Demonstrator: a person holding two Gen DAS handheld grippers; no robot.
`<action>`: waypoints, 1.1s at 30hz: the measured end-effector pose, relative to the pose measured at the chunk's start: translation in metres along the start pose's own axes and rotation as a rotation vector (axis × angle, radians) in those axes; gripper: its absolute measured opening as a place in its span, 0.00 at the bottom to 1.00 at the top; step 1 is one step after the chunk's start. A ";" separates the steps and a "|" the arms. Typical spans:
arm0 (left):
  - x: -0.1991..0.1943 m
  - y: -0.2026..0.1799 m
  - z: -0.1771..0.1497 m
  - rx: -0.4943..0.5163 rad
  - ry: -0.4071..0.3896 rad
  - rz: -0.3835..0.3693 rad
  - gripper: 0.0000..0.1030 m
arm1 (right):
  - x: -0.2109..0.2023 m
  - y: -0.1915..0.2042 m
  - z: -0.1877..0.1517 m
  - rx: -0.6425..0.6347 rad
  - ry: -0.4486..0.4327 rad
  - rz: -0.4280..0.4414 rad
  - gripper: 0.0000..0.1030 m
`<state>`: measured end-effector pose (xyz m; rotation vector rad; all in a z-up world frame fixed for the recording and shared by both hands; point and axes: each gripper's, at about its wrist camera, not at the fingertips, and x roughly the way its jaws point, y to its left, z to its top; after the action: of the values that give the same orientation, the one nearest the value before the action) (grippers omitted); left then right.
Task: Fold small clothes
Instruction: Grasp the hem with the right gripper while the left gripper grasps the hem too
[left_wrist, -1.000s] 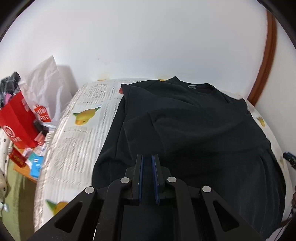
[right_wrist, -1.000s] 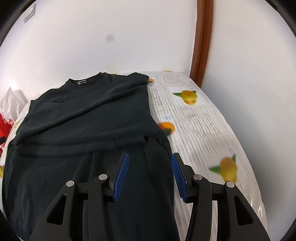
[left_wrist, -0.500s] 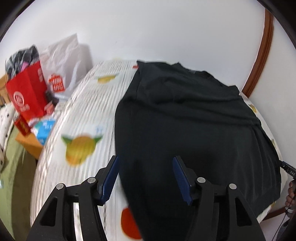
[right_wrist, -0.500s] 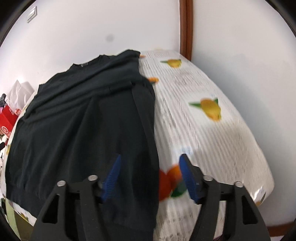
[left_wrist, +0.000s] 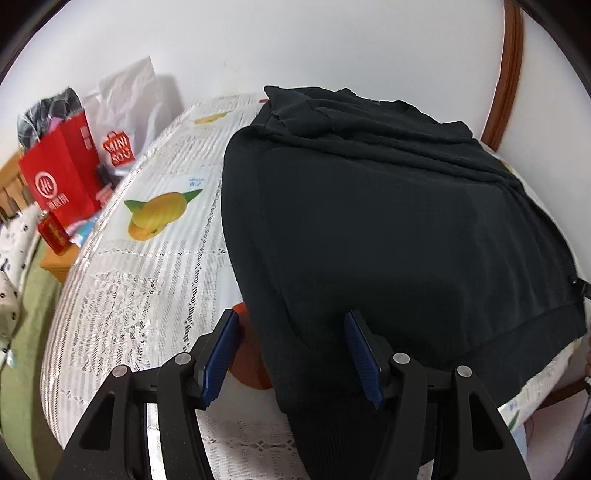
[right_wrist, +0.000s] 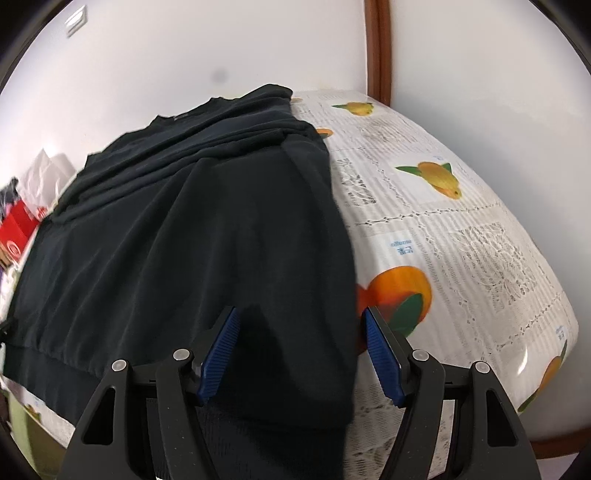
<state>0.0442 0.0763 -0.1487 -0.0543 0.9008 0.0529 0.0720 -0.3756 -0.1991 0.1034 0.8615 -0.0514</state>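
Note:
A black long-sleeved top (left_wrist: 388, 221) (right_wrist: 203, 229) lies flat on the fruit-print tablecloth (left_wrist: 147, 277) (right_wrist: 461, 240), collar far, ribbed hem near, sleeves folded across its upper part. My left gripper (left_wrist: 291, 332) is open and straddles the near left corner of the hem; its blue pads stand apart from the cloth. My right gripper (right_wrist: 301, 325) is open over the near right corner, the garment's side edge running between its fingers without being pinched.
A red paper bag (left_wrist: 59, 181) and a white shop bag (left_wrist: 125, 110) stand past the table's left side. A brown wooden trim (left_wrist: 506, 74) (right_wrist: 378, 48) runs up the white wall behind. The table edge lies just under both grippers.
Both grippers drew back from the top's middle to its near hem corners and sank lower. The left one went from shut to open; the right one spread wider.

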 end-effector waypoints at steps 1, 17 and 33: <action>0.000 0.000 0.000 -0.012 -0.003 -0.004 0.51 | 0.000 0.002 -0.001 -0.001 -0.005 -0.012 0.64; -0.067 0.034 0.015 -0.119 -0.126 -0.179 0.06 | -0.067 0.001 0.013 -0.014 -0.160 0.134 0.08; -0.139 0.028 0.035 -0.067 -0.355 -0.200 0.06 | -0.145 -0.009 0.034 0.002 -0.379 0.155 0.08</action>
<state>-0.0170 0.1033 -0.0185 -0.1914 0.5356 -0.0915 0.0023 -0.3878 -0.0678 0.1562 0.4735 0.0724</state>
